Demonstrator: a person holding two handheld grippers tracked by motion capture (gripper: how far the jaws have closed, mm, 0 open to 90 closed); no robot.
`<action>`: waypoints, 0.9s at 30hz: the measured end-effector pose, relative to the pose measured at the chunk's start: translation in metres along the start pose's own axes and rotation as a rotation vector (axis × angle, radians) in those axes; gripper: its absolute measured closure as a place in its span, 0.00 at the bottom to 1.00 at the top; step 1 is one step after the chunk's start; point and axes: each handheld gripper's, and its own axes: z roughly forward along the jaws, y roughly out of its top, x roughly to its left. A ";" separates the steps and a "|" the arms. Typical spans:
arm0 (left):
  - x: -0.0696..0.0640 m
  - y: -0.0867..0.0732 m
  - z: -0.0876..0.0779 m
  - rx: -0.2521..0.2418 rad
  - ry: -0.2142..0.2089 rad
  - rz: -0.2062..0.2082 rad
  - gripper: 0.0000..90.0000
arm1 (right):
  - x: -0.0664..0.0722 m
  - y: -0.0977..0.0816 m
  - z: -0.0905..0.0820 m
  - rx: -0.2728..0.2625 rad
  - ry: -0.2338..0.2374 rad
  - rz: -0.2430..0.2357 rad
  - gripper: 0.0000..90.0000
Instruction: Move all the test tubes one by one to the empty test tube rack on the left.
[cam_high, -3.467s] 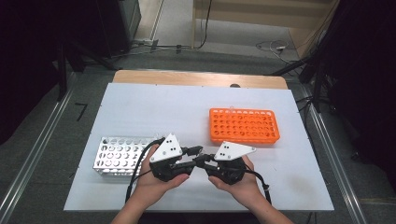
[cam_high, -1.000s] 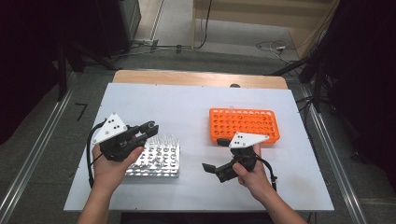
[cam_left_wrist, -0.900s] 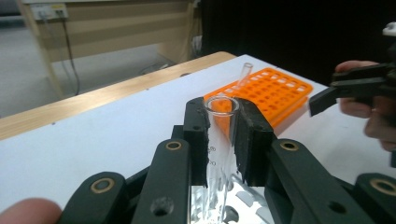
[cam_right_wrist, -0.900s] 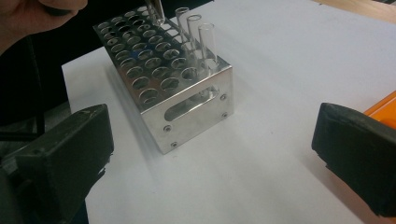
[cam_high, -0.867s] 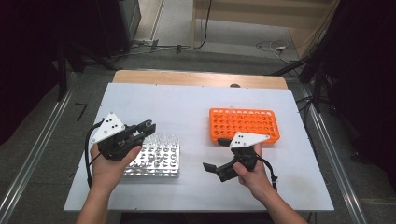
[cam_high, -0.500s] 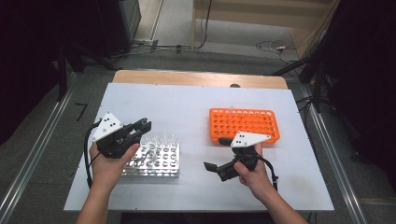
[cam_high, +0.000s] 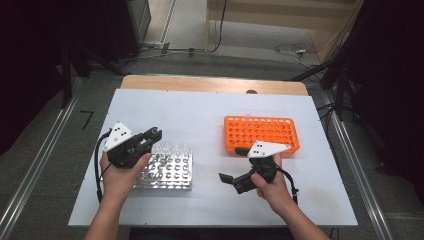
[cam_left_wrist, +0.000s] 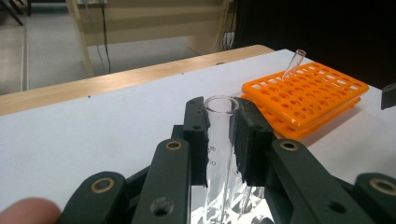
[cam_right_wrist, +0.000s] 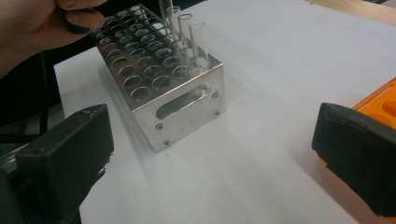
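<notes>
My left gripper (cam_high: 154, 135) is shut on a clear glass test tube (cam_left_wrist: 218, 140), held upright over the far edge of a silver metal rack (cam_high: 167, 172). The rack (cam_right_wrist: 187, 100) has a few tubes (cam_right_wrist: 197, 39) standing at one corner. The held tube's lower end is down among them at the rack's top. My right gripper (cam_high: 232, 164) hovers low between the two racks, jaws wide open with nothing between them (cam_right_wrist: 210, 158). An orange rack (cam_high: 262, 134) lies at the right, and a small tube (cam_left_wrist: 294, 63) leans in it.
The white table top (cam_high: 200, 110) has bare room in the middle and at the back. A wooden edge (cam_high: 210, 84) runs along its far side. Dark equipment and cables stand on the floor beyond it.
The hands, once together at the table's middle, have parted. Over the last second the left gripper has sunk a little toward the metal rack with the tube. The right gripper has stayed put.
</notes>
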 end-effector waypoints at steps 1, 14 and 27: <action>0.000 0.000 0.000 0.003 0.000 0.004 0.85 | 0.000 0.000 0.000 0.000 -0.002 0.001 0.00; -0.003 -0.005 0.007 0.054 -0.002 0.006 0.84 | -0.001 -0.001 0.000 0.002 -0.010 0.006 0.00; -0.002 -0.008 0.013 0.164 -0.011 0.005 0.84 | -0.002 -0.002 -0.001 0.000 -0.015 0.007 0.00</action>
